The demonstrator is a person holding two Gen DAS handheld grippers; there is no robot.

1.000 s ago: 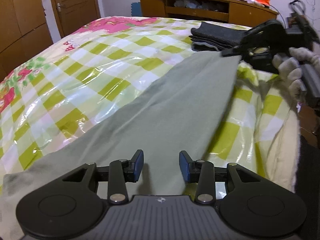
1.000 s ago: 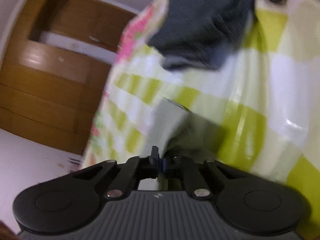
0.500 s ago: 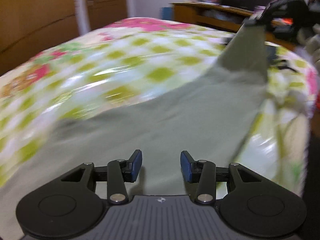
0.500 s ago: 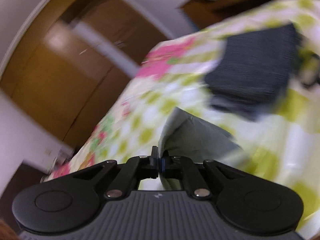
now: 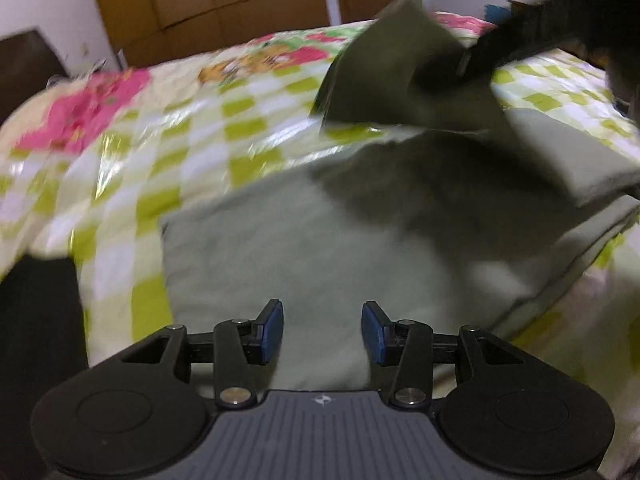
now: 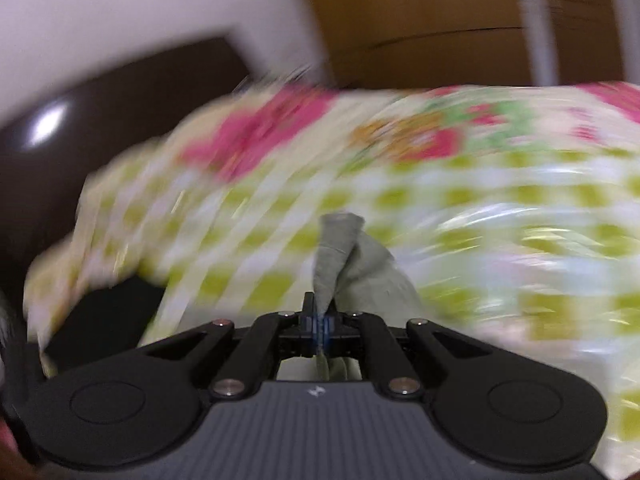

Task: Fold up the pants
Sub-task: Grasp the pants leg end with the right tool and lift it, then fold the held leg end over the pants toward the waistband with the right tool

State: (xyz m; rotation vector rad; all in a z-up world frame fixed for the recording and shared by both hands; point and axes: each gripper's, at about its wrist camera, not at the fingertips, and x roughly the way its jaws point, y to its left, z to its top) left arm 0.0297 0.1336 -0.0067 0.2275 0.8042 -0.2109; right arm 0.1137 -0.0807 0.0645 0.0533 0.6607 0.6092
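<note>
Grey-green pants (image 5: 320, 236) lie on the checked bedspread (image 5: 168, 128). My left gripper (image 5: 322, 330) is open and empty, its blue pads just above the near part of the pants. My right gripper (image 6: 320, 326) is shut on the pants' end (image 6: 338, 248) and holds it raised. In the left wrist view that lifted end (image 5: 392, 68) hangs from the right gripper (image 5: 464, 66) above the lying part, so the cloth doubles over itself.
A wooden wardrobe (image 5: 240, 4) stands behind the bed. A dark headboard or cabinet (image 6: 132, 92) is at the left. The bed's near edge drops to a dark area (image 5: 36, 320) at the lower left.
My right gripper has carried the pants' end up and across to the left, over the lying part. The left gripper has swung left along the pants, still open. Both views blur from motion.
</note>
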